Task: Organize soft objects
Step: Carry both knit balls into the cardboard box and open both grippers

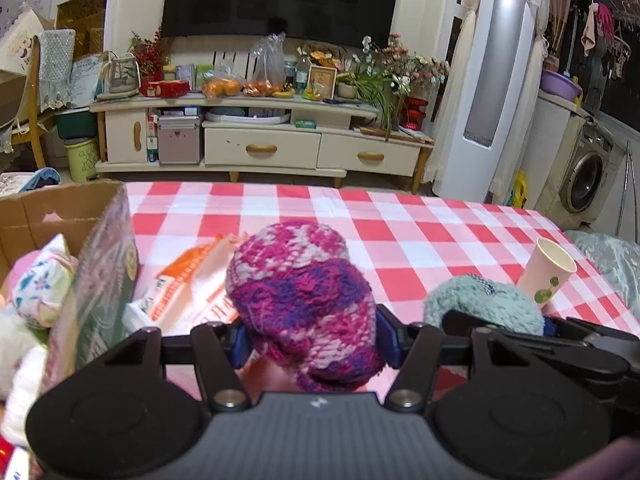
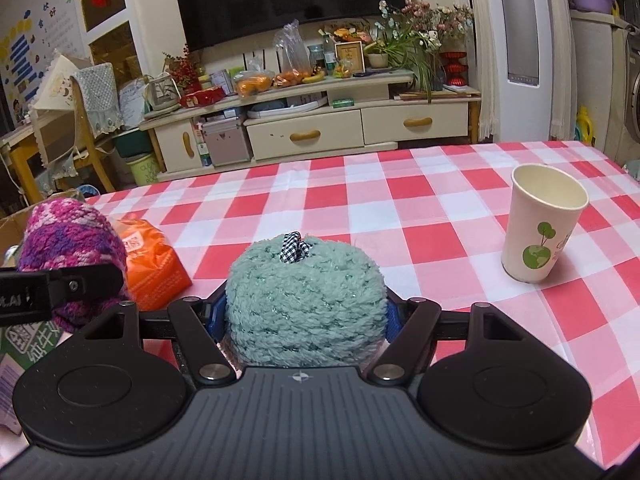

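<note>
My left gripper (image 1: 310,338) is shut on a pink and purple knitted hat (image 1: 304,296), held just above the checked tablecloth (image 1: 420,232). The hat also shows at the left of the right wrist view (image 2: 72,240). My right gripper (image 2: 306,316) is shut on a fluffy teal knitted piece (image 2: 304,300) with a small checked bow on top. The teal piece shows at the right of the left wrist view (image 1: 480,300). The two grippers are side by side, left one beside the cardboard box (image 1: 60,216).
The open cardboard box at the left holds a floral cushion (image 1: 40,280) and other soft things. An orange packet (image 2: 152,256) lies between box and hats. A paper cup (image 2: 540,224) stands at the right. A TV cabinet (image 1: 260,148) stands beyond the table's far edge.
</note>
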Motion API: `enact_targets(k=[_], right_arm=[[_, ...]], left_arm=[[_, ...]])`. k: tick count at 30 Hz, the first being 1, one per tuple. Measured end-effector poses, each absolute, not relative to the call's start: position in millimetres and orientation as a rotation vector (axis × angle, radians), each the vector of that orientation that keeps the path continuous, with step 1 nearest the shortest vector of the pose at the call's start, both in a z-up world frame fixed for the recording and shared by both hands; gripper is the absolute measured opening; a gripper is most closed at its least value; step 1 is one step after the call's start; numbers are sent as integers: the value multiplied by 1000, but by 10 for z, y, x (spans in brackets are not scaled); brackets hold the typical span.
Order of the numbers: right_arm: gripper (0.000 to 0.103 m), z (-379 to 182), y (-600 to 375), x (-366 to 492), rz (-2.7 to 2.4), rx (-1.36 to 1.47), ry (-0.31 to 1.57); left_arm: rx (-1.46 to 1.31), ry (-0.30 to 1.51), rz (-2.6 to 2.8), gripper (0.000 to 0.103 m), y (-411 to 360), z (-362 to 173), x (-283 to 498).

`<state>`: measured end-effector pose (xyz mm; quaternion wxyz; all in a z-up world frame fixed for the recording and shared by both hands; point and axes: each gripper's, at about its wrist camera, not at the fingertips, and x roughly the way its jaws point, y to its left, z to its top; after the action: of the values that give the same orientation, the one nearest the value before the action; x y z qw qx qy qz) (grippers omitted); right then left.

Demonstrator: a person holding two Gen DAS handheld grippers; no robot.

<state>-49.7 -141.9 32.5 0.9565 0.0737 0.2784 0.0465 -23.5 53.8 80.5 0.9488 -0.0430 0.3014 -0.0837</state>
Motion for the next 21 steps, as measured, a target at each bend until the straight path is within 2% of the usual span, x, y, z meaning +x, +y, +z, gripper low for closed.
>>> enact_targets(k=[21], right_arm=[[87,697,-997,-833,123,105,503]], left_arm=[[-126,517,-120,60,955,1033,-386]])
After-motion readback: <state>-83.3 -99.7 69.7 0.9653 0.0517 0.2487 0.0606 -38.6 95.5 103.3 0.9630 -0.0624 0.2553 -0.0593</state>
